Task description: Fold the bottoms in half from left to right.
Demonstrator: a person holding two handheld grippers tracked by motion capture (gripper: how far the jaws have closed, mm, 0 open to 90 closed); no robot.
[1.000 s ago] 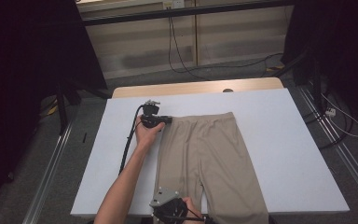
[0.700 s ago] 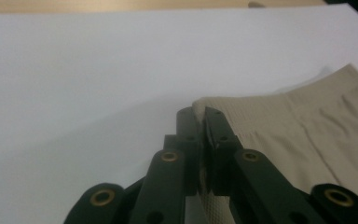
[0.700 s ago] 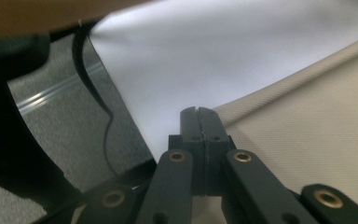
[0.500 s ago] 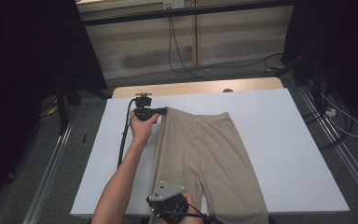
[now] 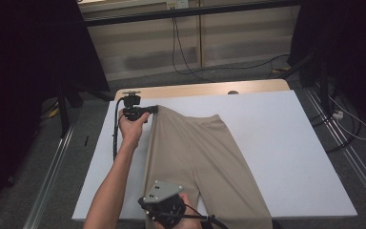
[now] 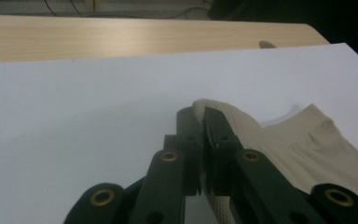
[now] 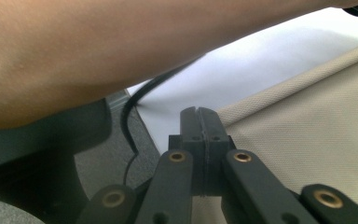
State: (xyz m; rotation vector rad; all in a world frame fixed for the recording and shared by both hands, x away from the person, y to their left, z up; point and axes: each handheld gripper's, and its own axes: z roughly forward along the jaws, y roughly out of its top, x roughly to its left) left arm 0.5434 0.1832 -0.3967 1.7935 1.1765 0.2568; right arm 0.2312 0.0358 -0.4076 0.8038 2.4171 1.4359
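The pair of beige knit fabric trousers (image 5: pixel 195 162) lies spread on the white foam-board surface (image 5: pixel 286 143), waistband toward the far edge, legs running toward the person and over the near edge.

Left tongs (image 5: pixel 148 109): clenched on the left corner of the waistband. In the left gripper view the left tongs (image 6: pixel 204 122) pinch a fold of cloth between the jaws, and the corner stands raised off the surface. The jaws have just been closing, with the cloth between them.

Right tongs (image 7: pixel 199 116): clenched on the left edge of the near trouser leg, at the near rim of the surface; the cloth appears to be caught between the closed jaws. In the high view this gripper sits under its grey three-cornered plate (image 5: pixel 163 191).

Handling assessment:
- The cloth is light, soft and limp. It will sag and drape between the two holds.
- It is not fragile, and its weave should give the pads adequate friction.
- Take hold at edges and corners. The waistband is thicker and should hold most securely.
- Keep both holds on the same side seam, so that side lifts as one line.
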